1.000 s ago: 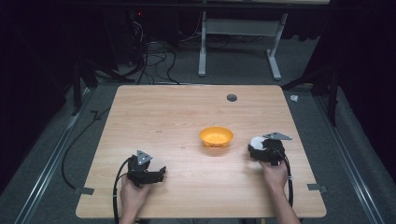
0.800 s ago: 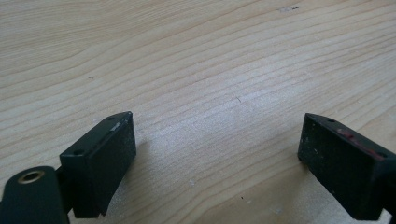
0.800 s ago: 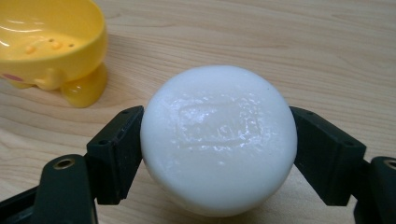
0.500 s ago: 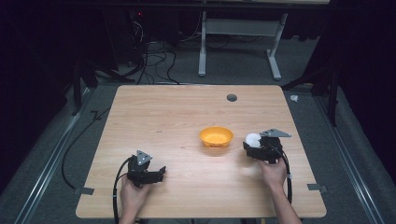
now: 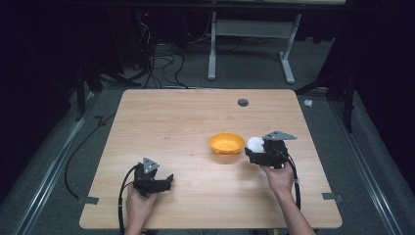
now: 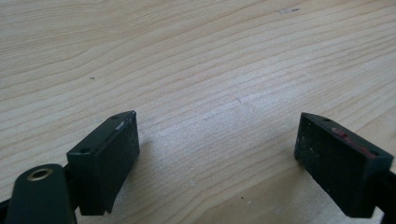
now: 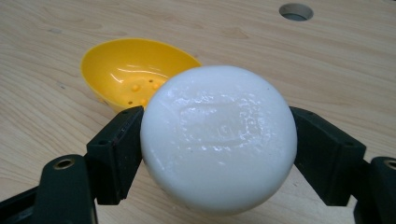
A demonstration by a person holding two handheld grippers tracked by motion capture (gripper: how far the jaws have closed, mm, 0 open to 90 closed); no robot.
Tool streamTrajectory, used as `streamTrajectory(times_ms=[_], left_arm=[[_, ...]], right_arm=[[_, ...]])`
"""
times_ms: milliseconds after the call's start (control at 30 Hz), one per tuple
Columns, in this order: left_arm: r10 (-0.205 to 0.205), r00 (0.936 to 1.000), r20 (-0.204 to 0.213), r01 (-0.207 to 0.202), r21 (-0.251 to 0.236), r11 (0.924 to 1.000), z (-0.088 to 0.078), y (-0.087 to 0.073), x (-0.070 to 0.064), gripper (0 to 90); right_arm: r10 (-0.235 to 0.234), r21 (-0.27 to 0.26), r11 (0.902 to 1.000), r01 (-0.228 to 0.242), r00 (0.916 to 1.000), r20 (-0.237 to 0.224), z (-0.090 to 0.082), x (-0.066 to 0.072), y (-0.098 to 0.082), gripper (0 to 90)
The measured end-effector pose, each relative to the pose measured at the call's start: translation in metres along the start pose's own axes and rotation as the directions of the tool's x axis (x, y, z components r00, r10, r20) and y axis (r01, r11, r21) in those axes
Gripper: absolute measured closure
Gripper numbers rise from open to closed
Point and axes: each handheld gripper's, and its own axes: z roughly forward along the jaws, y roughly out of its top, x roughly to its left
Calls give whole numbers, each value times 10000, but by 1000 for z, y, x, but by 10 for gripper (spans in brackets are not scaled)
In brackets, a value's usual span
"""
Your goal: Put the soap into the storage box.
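A round white soap bar [image 7: 218, 137] is clamped between the two black jaws of my right gripper [image 7: 217, 149]. From above, that right gripper [image 5: 255, 147] hovers just right of a shallow yellow dish [image 5: 226, 143] with the white soap bar [image 5: 254, 143] at its tip. The yellow dish [image 7: 135, 70] has small bumps inside and nothing in it. My left gripper [image 5: 169, 180] rests low on the wooden table [image 5: 176, 122] near its front left, pointing right. In its own view the left gripper [image 6: 215, 156] stands open over bare wood.
A round cable hole [image 5: 242, 102] is set in the table's far side. Black cables trail from both grippers off the front edge. A white desk frame [image 5: 247, 39] stands on the floor beyond the table. Bits of grey tape [image 5: 334, 197] mark the front corners.
My right gripper has risen and shifted left toward the yellow dish, carrying the white soap. The left gripper has stayed put.
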Motion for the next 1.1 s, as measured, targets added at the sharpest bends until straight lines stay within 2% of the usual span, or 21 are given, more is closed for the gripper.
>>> streamTrajectory(times_ms=[333,700,1100], left_arm=[[3,10000,-8,-3,-1,10000,0,0,0,145],[3,10000,-10,-3,-1,10000,0,0,0,145],[0,10000,-8,0,-1,10000,0,0,0,145]], right_arm=[[-334,45,9994,336,9986,-415,1,15,17,236],[-682,128,9975,692,9953,-686,7,29,30,236],[-843,280,9958,870,9927,-866,18,39,43,236]])
